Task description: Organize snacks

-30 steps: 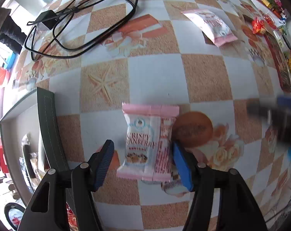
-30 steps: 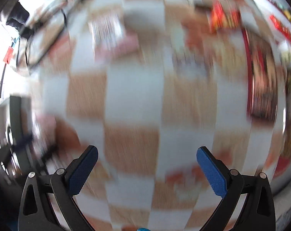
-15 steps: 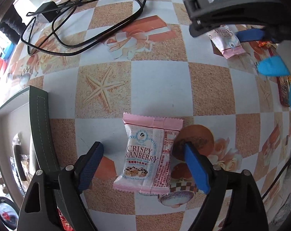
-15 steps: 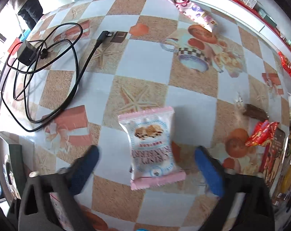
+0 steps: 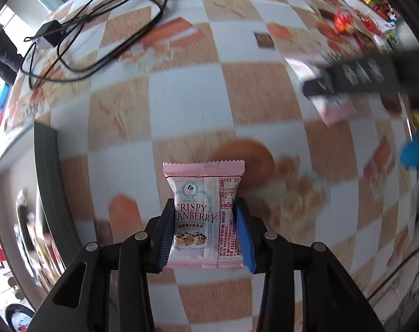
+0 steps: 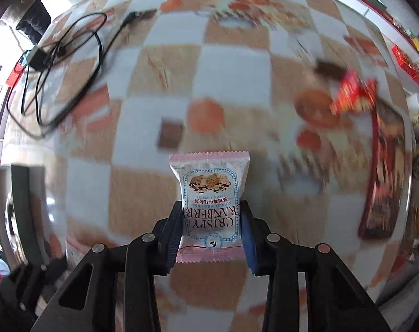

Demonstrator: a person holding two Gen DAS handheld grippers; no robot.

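Note:
My left gripper [image 5: 205, 235] is shut on a pink cranberry snack packet [image 5: 203, 213], lifted above the checkered table [image 5: 181, 96]. My right gripper [image 6: 212, 229] is shut on a second pink cranberry snack packet [image 6: 210, 196], also off the table. In the left wrist view the right gripper shows blurred at the right edge [image 5: 353, 78] with its pink packet [image 5: 336, 110] under it. The background is motion-blurred in both views.
A black charger with coiled cable [image 5: 98, 36] lies at the far left; it also shows in the right wrist view [image 6: 62, 63]. A dark green box edge [image 5: 47, 182] stands at the left. A red snack wrapper [image 6: 353, 94] and a dark red tray [image 6: 383, 177] lie right.
Both grippers have closed on their cranberry packets and lifted them off the table. Earlier both stood open around the packets lying flat.

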